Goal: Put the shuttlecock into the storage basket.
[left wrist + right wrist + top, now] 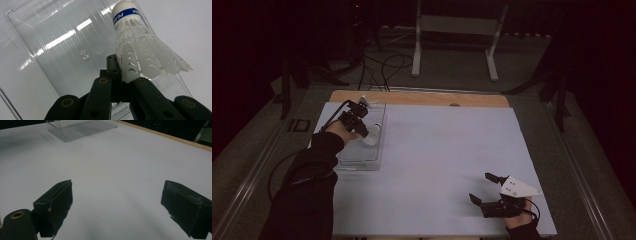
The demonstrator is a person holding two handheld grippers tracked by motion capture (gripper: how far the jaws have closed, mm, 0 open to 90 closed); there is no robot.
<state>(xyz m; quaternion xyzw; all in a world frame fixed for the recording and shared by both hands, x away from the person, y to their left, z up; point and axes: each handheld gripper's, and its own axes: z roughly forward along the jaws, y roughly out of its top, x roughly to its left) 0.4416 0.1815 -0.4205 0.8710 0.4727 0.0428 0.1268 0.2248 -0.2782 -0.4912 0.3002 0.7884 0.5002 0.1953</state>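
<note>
One shuttlecock (140,50) pinched by its skirt in the left gripper (122,75), over the tray (50,50) for dropping in; right gripper (117,207) idles wide open

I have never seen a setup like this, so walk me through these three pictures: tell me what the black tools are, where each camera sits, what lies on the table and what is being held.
There is no robot here: a person holds a hand tool with two black jaws in each hand. The high view looks down from above the person's side of the table, which is covered in white. The other two cameras ride on the tools and look along their jaws.

The left gripper is shut on the feather skirt of a white shuttlecock with a blue band on its cork, over a clear plastic tray at the table's left.

The right gripper stands open over bare white surface near the person, holding nothing. Its view shows the tray farther off.
</note>
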